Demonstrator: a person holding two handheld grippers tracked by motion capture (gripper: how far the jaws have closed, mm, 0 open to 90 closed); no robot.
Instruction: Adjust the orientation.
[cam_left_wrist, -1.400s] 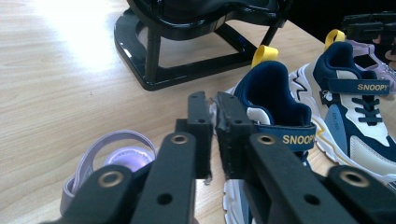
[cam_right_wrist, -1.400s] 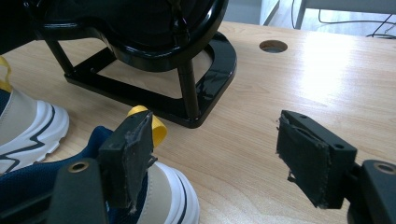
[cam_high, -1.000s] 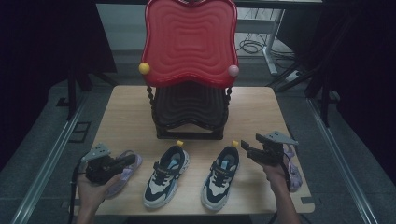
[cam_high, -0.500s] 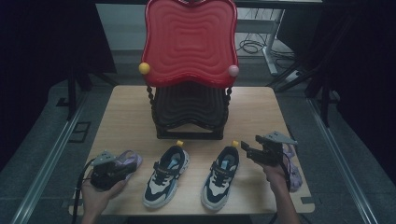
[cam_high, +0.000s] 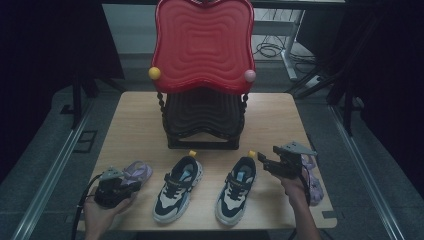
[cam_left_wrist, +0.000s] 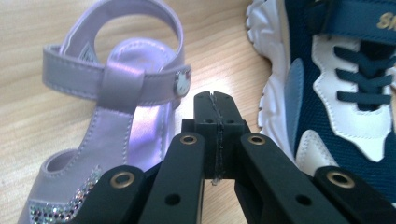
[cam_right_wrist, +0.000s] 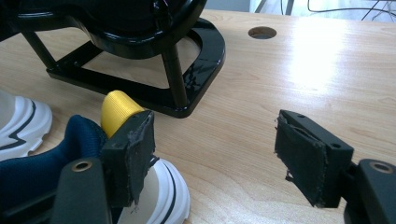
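**Shoes along front edge of bench, both grippers low**

Near front-left corner of bench (cam_high: 135, 107): left gripper (cam_high: 131, 185) in hand, jaws pressed fully together, nothing between them. Tips just beside strap of lilac sandal (cam_left_wrist: 116, 116), not touching; sandal lying at front-left, just left of left sneaker (cam_high: 178, 187). Right sneaker (cam_high: 236, 190) beside it, both toes toward front edge, yellow heel tabs toward black base of red chair (cam_high: 202, 45) at bench centre. Near front-right edge: right gripper (cam_high: 265, 163) held level, jaws wide apart, empty. One pad just beside yellow heel tab (cam_right_wrist: 119, 109) of right sneaker; contact not discernible. Second lilac sandal (cam_high: 314, 182) under right hand, at right edge.
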